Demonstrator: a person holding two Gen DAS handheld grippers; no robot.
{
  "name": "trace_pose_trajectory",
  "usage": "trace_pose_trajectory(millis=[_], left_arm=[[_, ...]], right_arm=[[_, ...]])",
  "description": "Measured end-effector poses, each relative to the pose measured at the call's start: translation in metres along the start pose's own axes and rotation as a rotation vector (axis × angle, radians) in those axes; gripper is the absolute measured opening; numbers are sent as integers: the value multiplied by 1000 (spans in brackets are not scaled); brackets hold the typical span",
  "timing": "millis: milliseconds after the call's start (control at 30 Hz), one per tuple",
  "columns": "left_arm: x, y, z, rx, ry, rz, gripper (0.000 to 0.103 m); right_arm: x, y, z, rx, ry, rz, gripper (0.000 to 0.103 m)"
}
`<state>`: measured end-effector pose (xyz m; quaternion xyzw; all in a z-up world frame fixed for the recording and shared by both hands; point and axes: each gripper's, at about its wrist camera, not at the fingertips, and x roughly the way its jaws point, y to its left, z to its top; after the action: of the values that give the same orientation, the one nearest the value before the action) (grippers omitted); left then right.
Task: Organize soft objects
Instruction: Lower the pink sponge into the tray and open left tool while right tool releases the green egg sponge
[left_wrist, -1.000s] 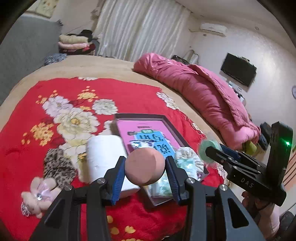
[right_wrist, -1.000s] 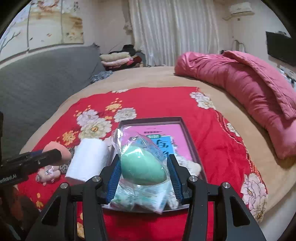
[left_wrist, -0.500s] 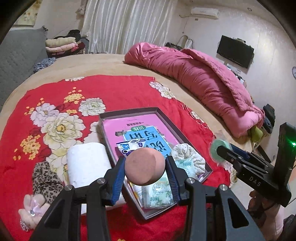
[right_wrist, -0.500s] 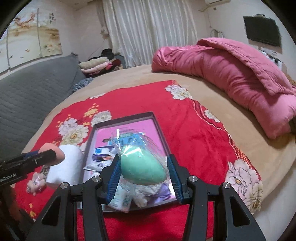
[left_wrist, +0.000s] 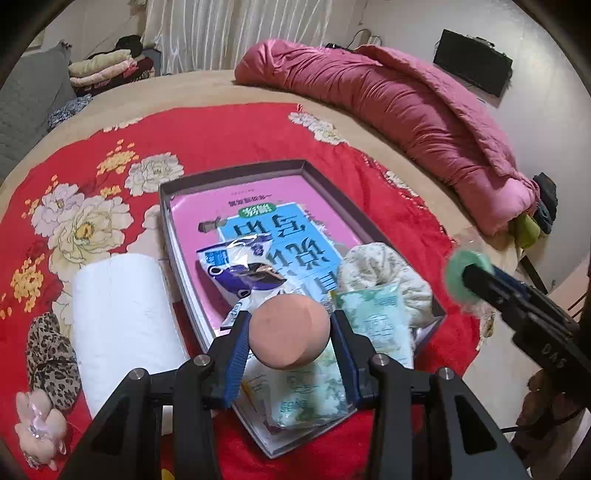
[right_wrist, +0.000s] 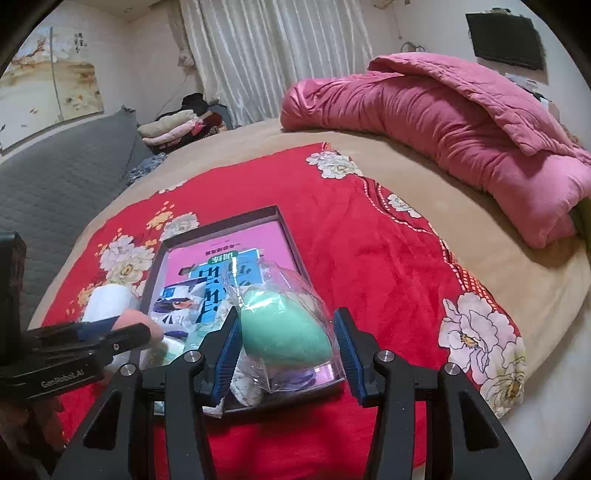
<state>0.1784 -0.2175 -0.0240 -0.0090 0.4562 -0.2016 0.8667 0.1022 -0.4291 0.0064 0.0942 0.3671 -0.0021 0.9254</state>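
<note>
Left gripper clamped on peach sponge; right gripper clamped on bagged green sponge; below, box crowded with packets; paper roll beside.

Two makeup sponges show: one peach sponge and one green sponge in clear wrap. One tray lies on the bed, holding one pink book and three soft packets. Beside the tray's left edge lie one white roll, one leopard scrunchie and one pink flower clip.
</note>
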Motion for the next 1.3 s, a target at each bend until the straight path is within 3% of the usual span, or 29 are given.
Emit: trace_pose_trajectory(millis=[833,1300], left_arm=[[58,5,10,-4,93,31,43],[71,11,15,-28,102,30,43]], right_arm=[[26,0,-3,-34,46,-29,51],[33,-1,-4,-33,69,-12,51]])
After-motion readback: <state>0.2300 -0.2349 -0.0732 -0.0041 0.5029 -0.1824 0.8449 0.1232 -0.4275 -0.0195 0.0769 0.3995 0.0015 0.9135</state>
